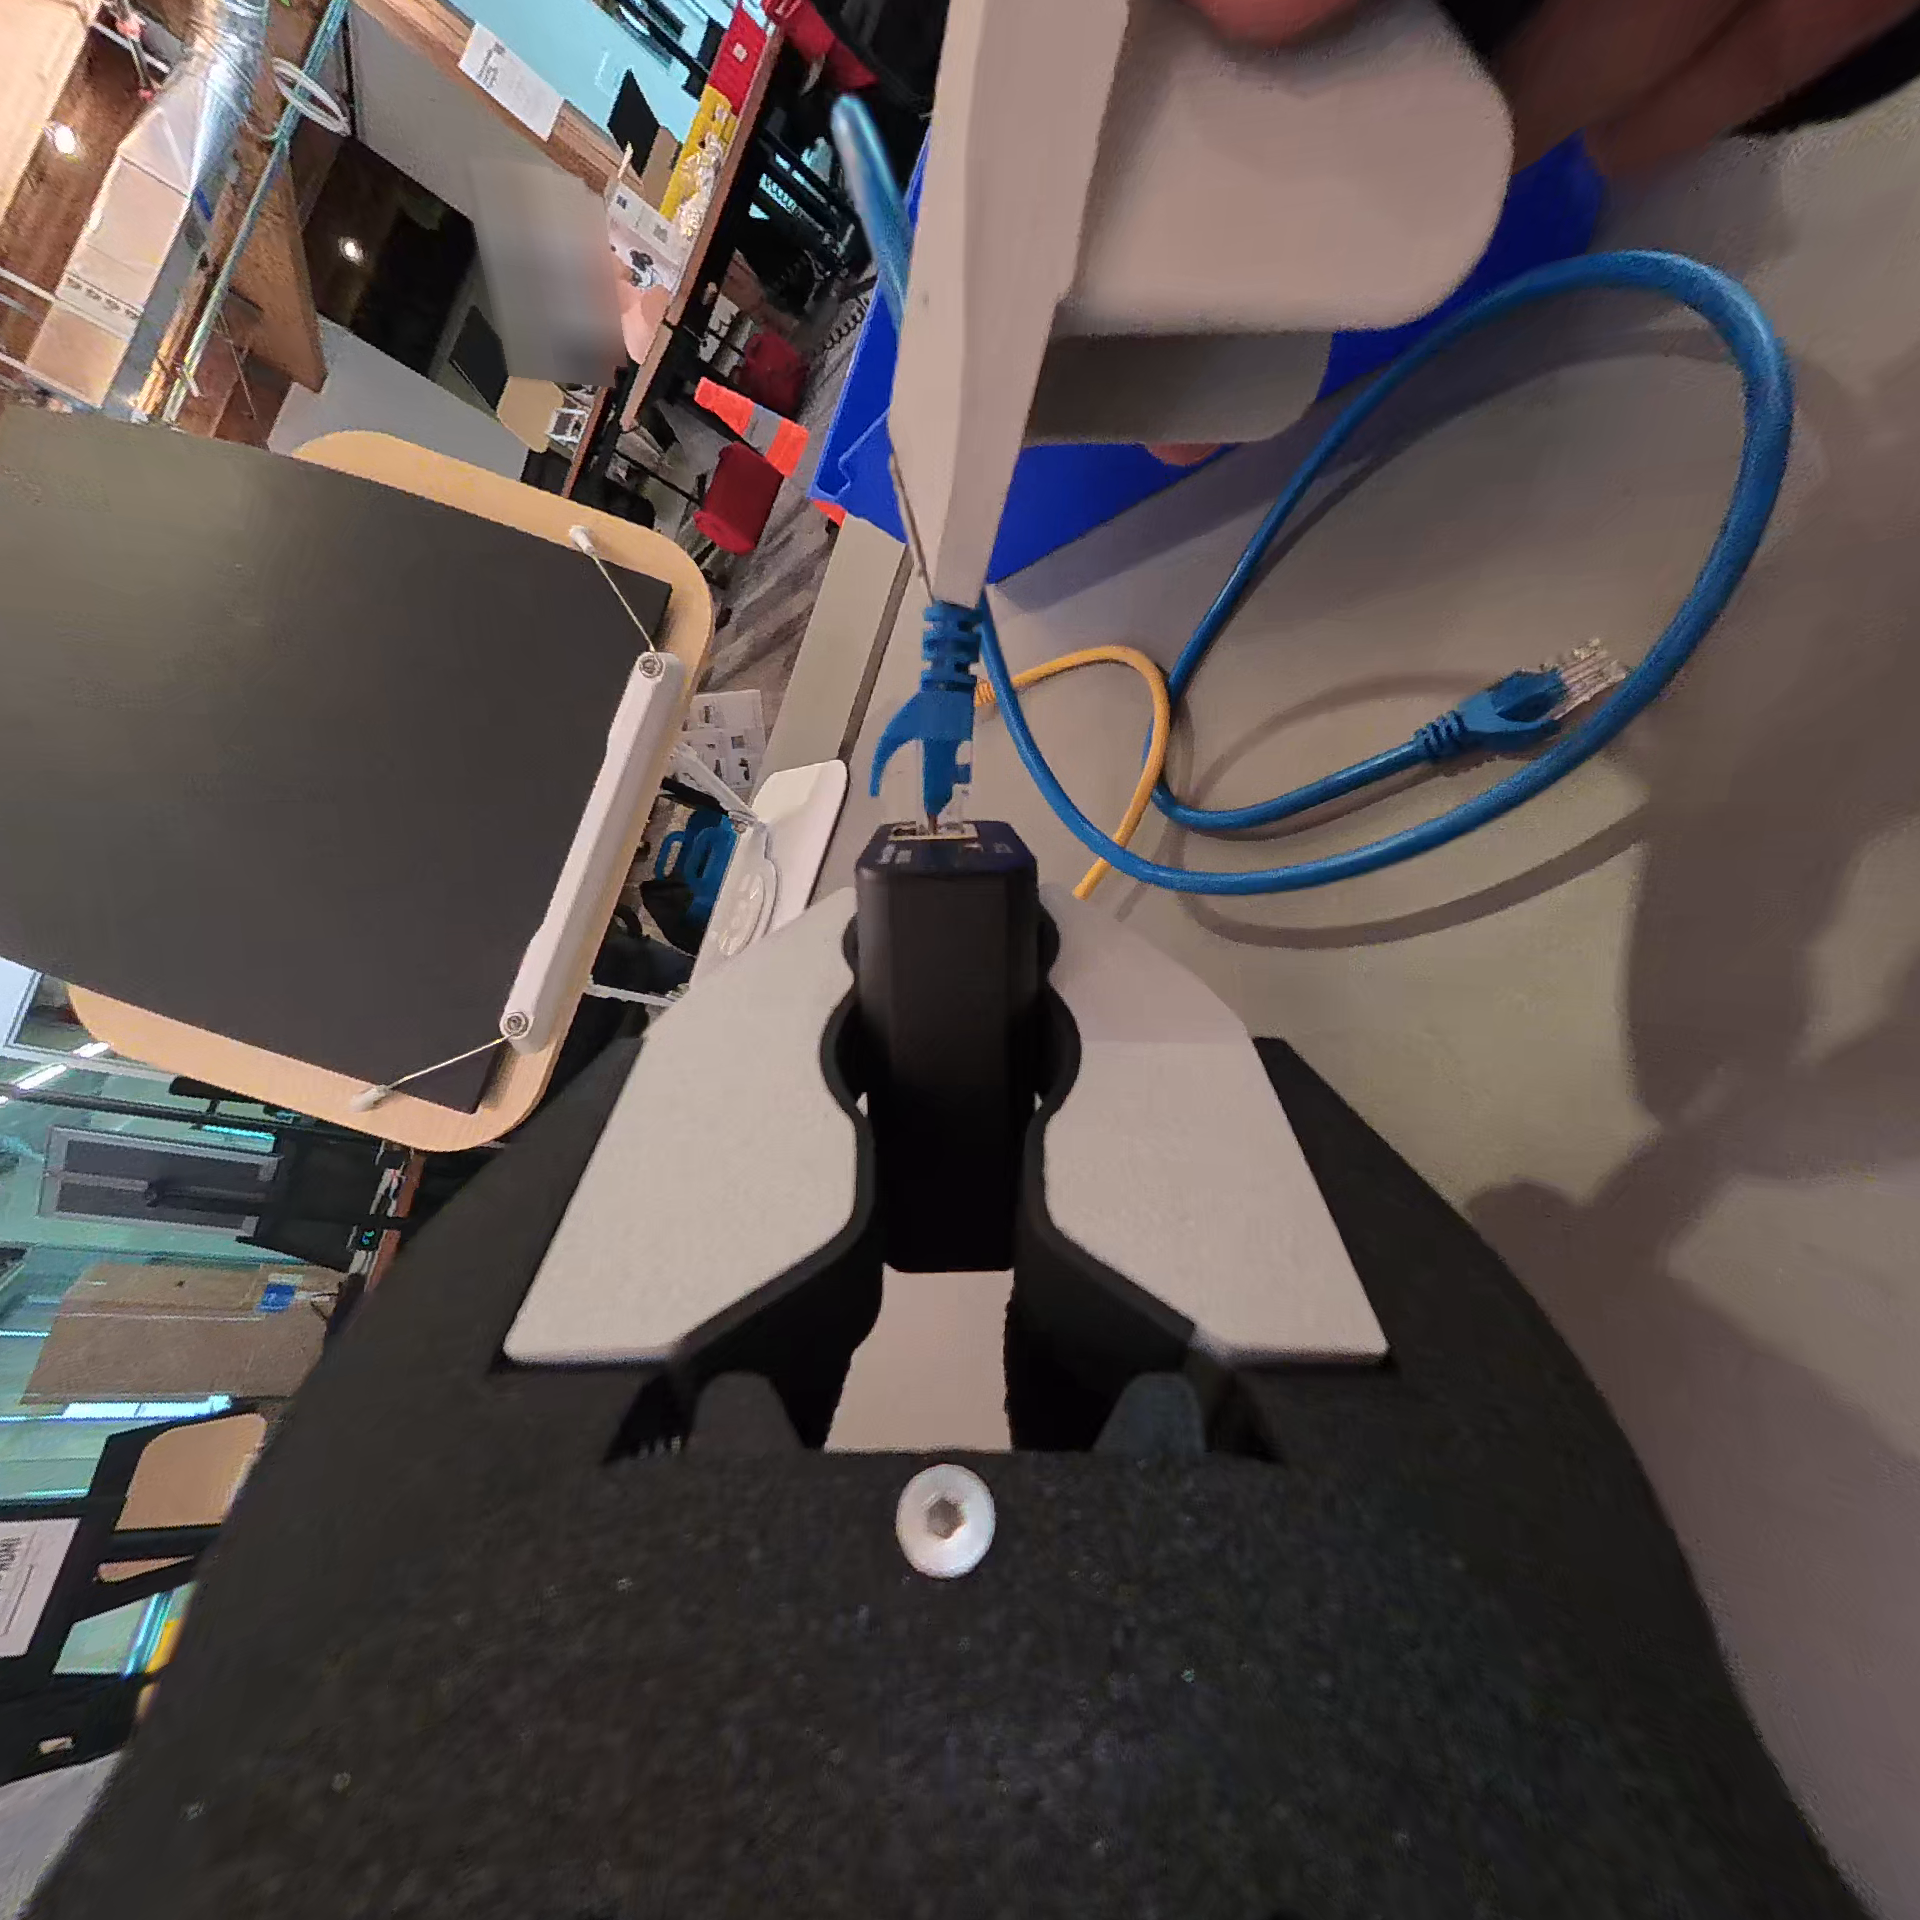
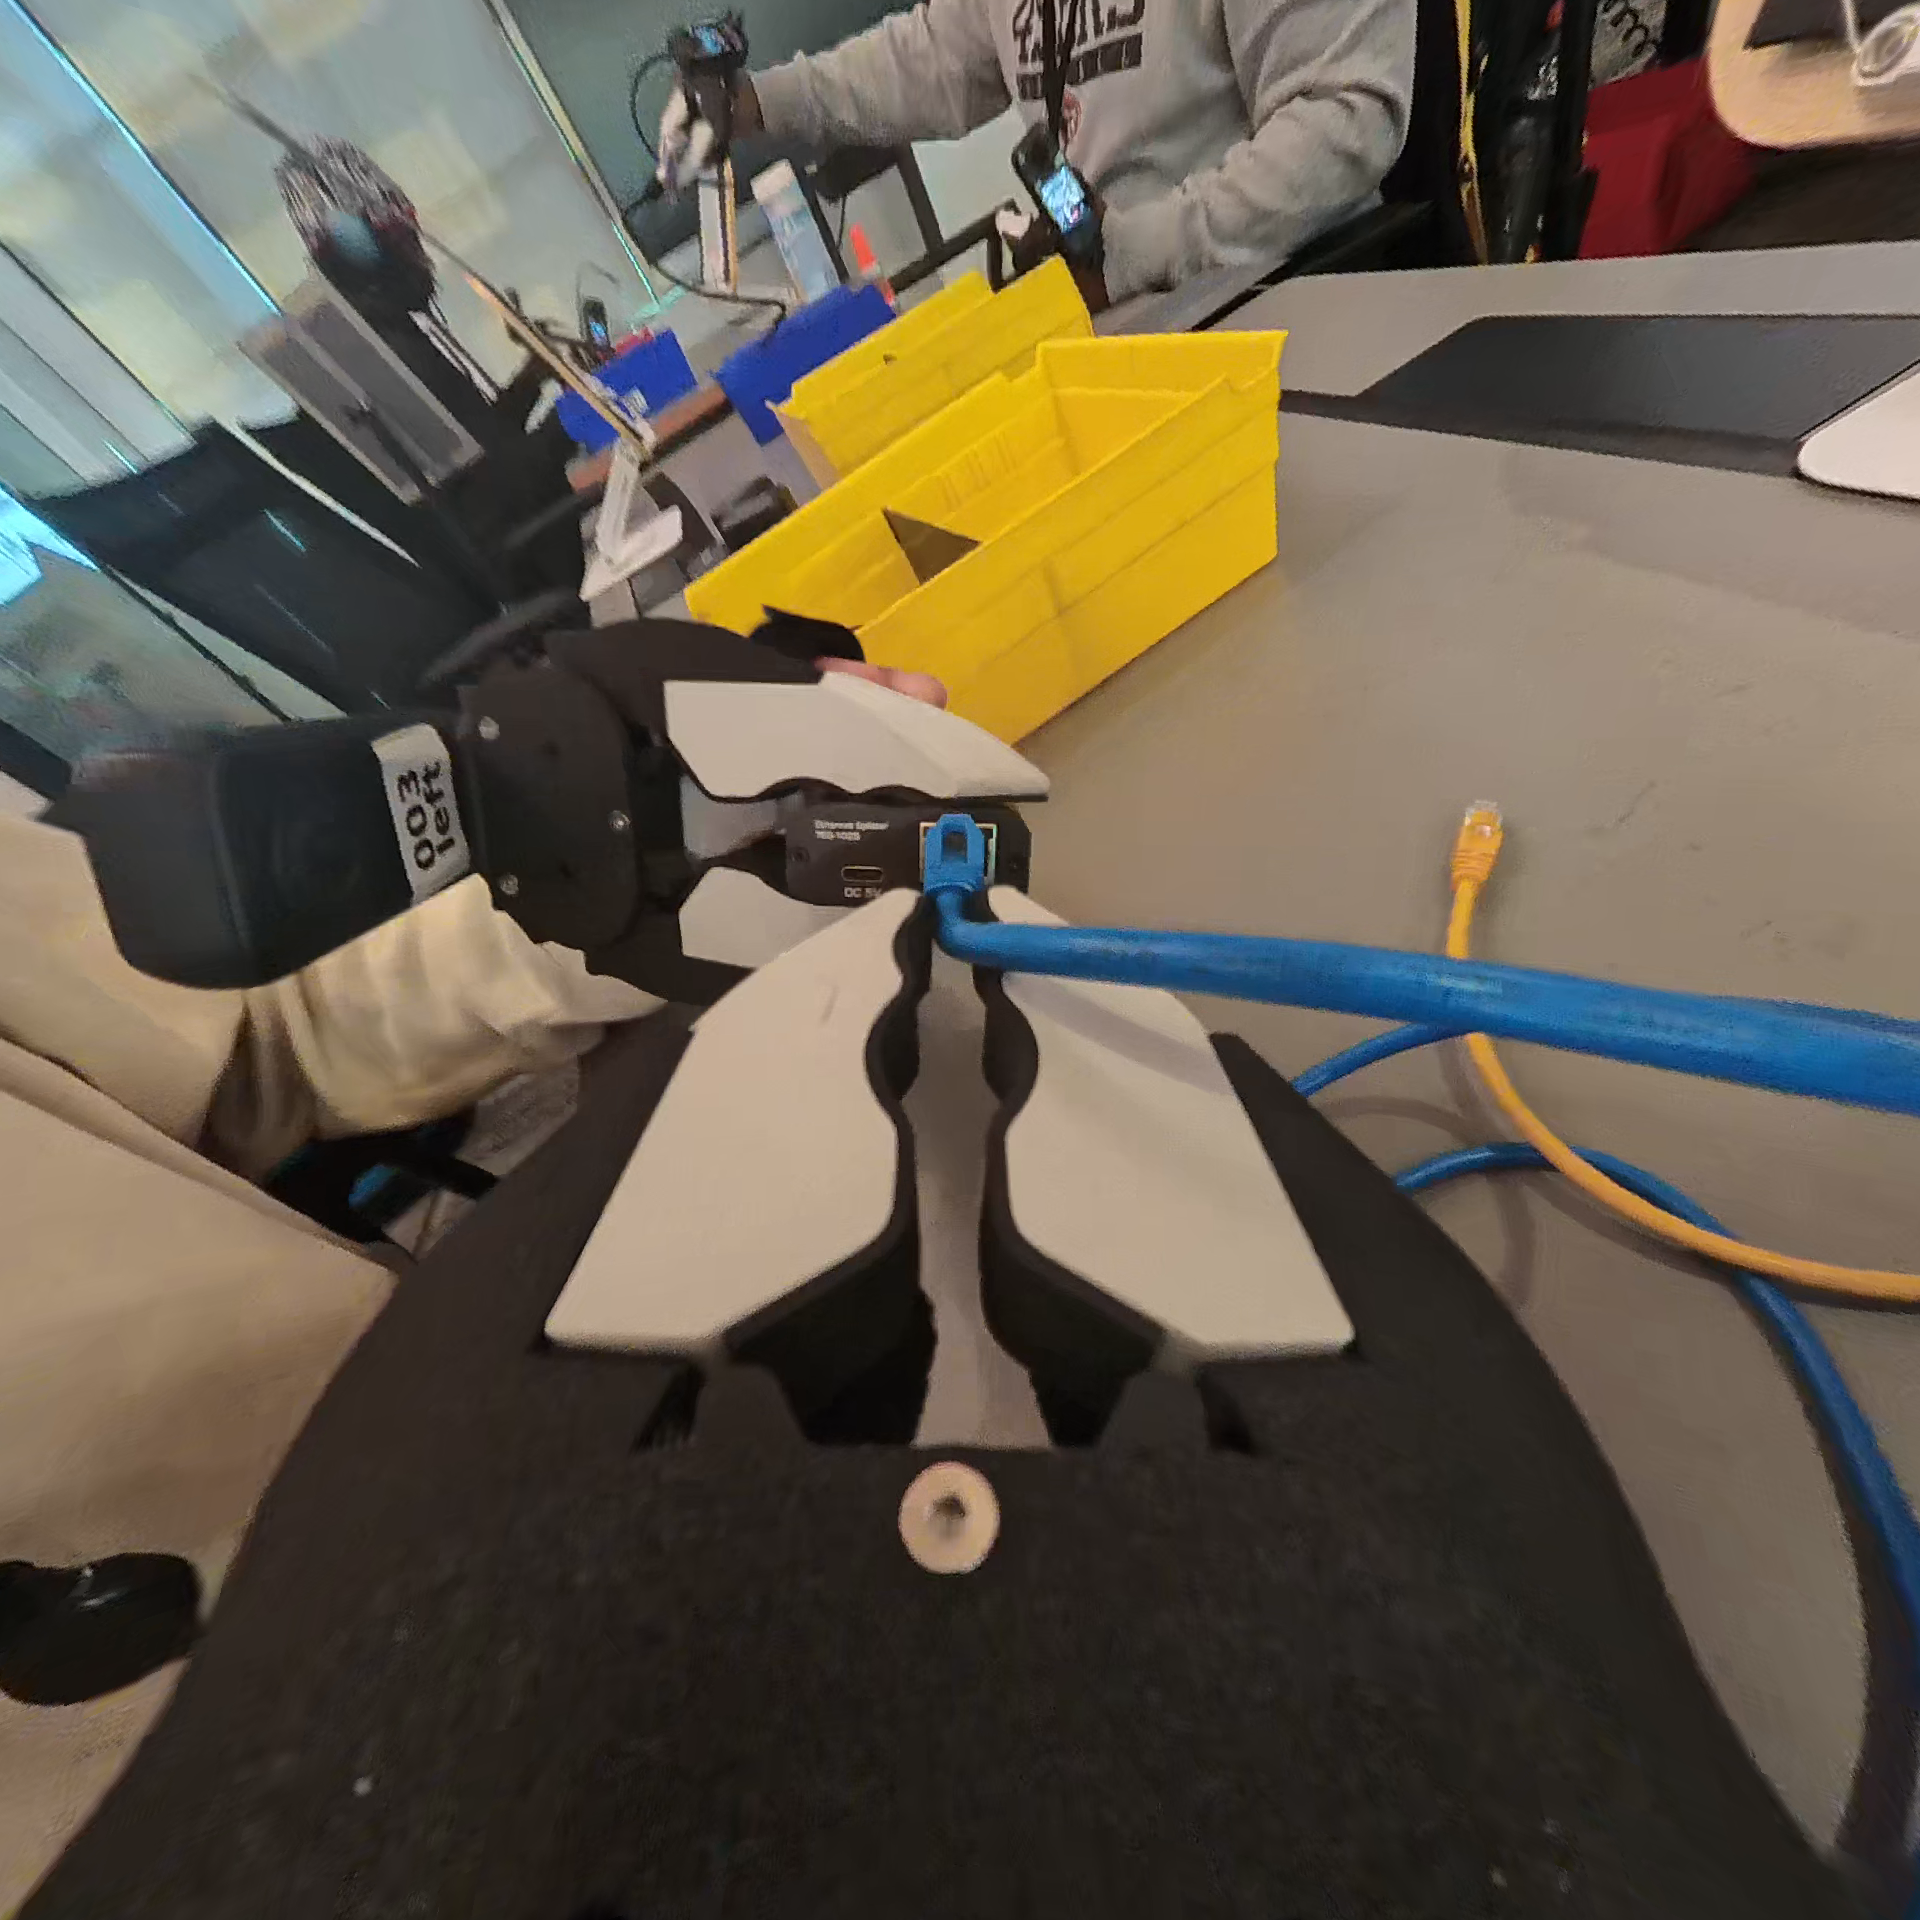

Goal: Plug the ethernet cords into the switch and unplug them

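Observation:
My left gripper (image 1: 945,920) is shut on a small black switch (image 1: 943,1039) and holds it with its port face pointing away. My right gripper (image 2: 948,912) is shut on the blue ethernet cord (image 2: 1455,1003) just behind its plug (image 2: 951,852). The plug's tip is at the mouth of a port on the switch (image 2: 852,847); how deep it sits I cannot tell. In the left wrist view the plug (image 1: 940,727) hangs from the right gripper's fingers (image 1: 966,416) above the switch. The cord's other plug (image 1: 1538,691) lies loose on the table. A yellow ethernet cord (image 2: 1475,852) lies beside it.
The grey table (image 2: 1507,644) carries yellow bins (image 2: 1049,520) beyond the switch and a blue bin (image 1: 1039,488). The blue cord loops over the table on the right (image 1: 1756,416). A person in a grey sweatshirt (image 2: 1195,125) sits across the table. A chair (image 1: 312,727) stands to the left. Left tips to right tips: about 5 cm.

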Demonstrator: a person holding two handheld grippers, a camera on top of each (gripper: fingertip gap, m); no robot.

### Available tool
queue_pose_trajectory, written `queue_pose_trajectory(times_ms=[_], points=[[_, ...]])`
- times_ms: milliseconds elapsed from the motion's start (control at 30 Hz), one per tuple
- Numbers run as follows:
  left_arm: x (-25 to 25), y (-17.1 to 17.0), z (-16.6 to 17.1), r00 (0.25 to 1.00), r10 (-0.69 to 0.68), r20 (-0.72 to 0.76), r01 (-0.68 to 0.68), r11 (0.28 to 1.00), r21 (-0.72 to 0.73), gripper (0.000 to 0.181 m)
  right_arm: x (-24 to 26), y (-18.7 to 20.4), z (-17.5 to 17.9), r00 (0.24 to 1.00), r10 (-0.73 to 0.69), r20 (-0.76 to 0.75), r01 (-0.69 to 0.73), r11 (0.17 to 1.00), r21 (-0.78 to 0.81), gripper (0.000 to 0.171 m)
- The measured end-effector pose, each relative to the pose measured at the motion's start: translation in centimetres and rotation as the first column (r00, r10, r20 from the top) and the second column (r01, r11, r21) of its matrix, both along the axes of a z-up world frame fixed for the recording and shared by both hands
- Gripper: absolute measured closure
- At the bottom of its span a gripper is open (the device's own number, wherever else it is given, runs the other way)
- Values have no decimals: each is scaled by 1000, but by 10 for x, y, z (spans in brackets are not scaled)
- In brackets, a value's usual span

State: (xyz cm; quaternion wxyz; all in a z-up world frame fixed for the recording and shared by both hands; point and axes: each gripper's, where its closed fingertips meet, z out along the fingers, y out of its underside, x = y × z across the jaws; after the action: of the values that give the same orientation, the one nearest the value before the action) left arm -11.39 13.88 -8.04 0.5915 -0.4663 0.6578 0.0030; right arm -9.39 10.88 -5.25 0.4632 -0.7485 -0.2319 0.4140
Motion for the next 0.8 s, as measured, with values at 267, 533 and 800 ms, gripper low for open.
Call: queue_pose_trajectory(times_ms=[267,533,800], points=[[2,-7,-1,999,-26,-28,27,999,43,156,2,-3,-6,995,26,99,-25,1000,-7,165],[9,-19,-5,995,-99,-9,99,995,-16,156,6,-12,-10,976,216,17,-215,976,-18,165],[13,-16,-2,995,-96,0,96,995,3,156,7,0,-16,988,155,-23,-156,987,-41,165]])
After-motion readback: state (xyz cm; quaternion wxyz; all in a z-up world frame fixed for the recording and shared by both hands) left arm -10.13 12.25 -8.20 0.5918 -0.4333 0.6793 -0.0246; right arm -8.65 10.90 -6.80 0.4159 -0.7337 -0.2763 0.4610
